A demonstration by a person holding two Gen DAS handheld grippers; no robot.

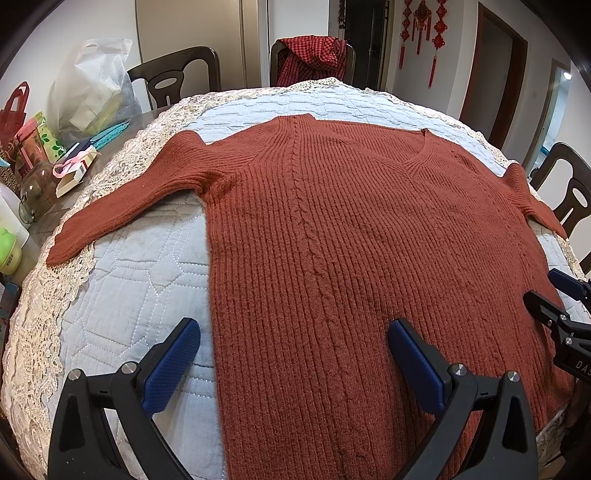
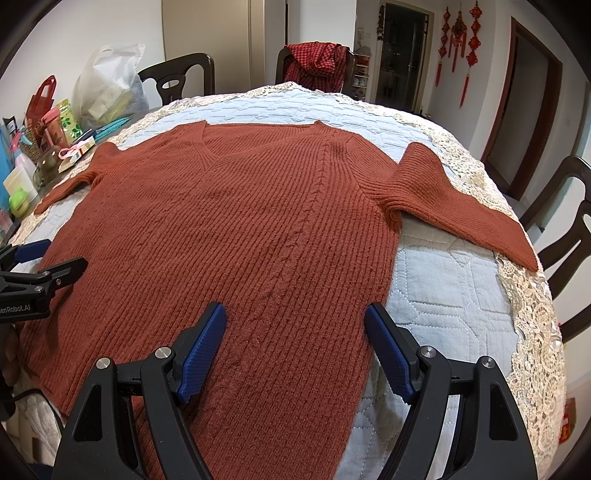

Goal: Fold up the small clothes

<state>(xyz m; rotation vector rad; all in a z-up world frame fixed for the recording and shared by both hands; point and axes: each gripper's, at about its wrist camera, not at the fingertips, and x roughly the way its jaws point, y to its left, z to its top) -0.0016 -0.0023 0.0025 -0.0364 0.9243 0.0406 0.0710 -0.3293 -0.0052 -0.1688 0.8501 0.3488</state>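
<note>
both wrist views sit low and near the sweater [image 1: 332,240] hem, facing 12 o'clock; they share its body.

— What covers the table?
— A pale blue quilted cloth [image 1: 140,280] with a cream lace border [image 1: 40,325].
— And at its left edge?
— A white plastic bag [image 1: 92,88], a red gift bag [image 1: 14,110], a glass jar [image 1: 37,192].
— Beyond the far edge?
— Dark wooden chairs [image 1: 177,74]; one carries a red checked garment [image 1: 310,59]. Red knot ornaments [image 1: 421,26] hang on the wall.
</note>
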